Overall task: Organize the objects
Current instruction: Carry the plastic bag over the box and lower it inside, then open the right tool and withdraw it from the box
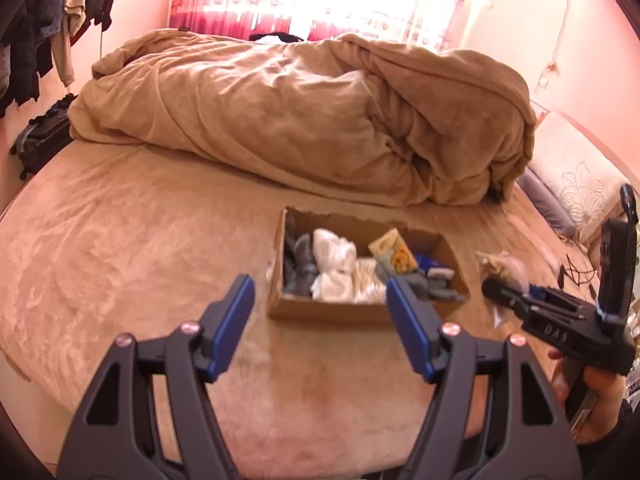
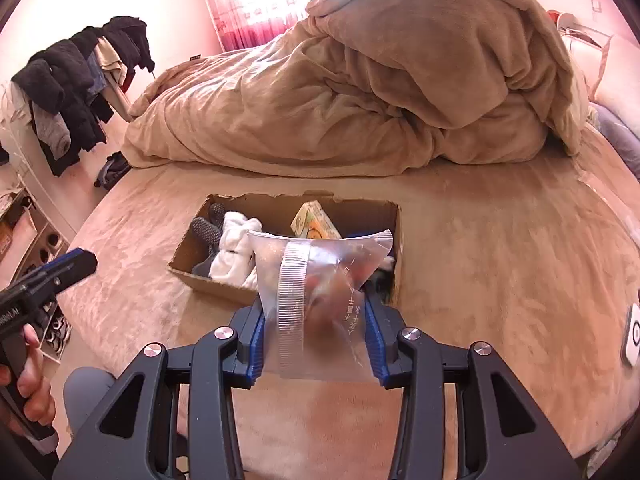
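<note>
gripping a clear bag, right tongs above box; left tongs spread wide

Left gripper held level, pointing forward, jaws spread wide with nothing between the blue pads; gripped low by the left hand, fingers curled round the handle, seen at the edge of the right wrist view; right gripper also aimed forward, pads pressed in from both sides on a clear zip bag; carried by the right hand wrapped round its handle, well off to the right of the left one.
</note>
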Motion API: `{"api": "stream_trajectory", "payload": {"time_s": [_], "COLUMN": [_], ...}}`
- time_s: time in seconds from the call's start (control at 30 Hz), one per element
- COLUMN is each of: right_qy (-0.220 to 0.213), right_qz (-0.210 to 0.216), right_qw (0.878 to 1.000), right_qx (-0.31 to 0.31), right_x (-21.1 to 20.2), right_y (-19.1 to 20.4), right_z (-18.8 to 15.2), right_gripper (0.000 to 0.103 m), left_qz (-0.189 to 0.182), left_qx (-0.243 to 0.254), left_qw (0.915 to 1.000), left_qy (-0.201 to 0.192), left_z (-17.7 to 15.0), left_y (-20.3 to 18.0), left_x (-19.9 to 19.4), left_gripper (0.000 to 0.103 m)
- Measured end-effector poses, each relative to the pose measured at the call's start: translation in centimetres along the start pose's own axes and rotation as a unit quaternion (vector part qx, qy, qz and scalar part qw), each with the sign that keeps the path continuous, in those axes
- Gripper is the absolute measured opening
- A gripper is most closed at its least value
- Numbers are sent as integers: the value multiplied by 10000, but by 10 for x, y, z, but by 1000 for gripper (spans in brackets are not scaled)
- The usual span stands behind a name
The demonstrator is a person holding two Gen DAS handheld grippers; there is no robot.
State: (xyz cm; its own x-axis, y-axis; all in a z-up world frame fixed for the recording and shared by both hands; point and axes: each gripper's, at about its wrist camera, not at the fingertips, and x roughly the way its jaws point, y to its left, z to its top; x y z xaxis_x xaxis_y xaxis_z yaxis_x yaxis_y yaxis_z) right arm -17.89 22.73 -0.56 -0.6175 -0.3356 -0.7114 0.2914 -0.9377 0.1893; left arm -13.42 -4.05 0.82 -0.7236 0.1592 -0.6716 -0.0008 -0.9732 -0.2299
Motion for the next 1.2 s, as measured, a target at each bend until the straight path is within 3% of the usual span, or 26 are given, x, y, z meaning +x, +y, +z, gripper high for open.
{"api": "stream_trajectory", "payload": {"time_s": [0.43,0.53,0.67,0.83,0.87,1.03,1.07,1.17,1.2], "right_qy": [96,201,346,483,505,398,367,299,289], "right_qz": [133,176,249,228,203,177,171,225,230], "right_qw": [9997,9995,9990,9986,9985,9990,9992,9993,9993], "right_qx": [174,182,102,35,9,4,9,67,65], "right_x": [57,76,101,126,130,132,130,121,119], "right_y": [17,26,36,43,44,41,40,38,38], "right_z": [30,33,36,33,32,30,31,32,32], "right_gripper": [44,44,44,45,46,77,78,78,78], "left_qz": [47,131,535,518,508,529,526,465,446], "left_qx": [519,455,460,269,235,140,137,85,79], "left_qw": [9985,9987,9970,9969,9969,9966,9967,9973,9975], "left_qy": [139,192,306,521,548,611,606,568,544], "left_z": [30,32,27,19,17,8,8,5,5], "left_y": [11,26,41,59,61,64,63,61,60], "left_x": [64,82,103,122,124,124,123,113,108], "left_gripper": [70,70,70,70,70,70,71,88,88]}}
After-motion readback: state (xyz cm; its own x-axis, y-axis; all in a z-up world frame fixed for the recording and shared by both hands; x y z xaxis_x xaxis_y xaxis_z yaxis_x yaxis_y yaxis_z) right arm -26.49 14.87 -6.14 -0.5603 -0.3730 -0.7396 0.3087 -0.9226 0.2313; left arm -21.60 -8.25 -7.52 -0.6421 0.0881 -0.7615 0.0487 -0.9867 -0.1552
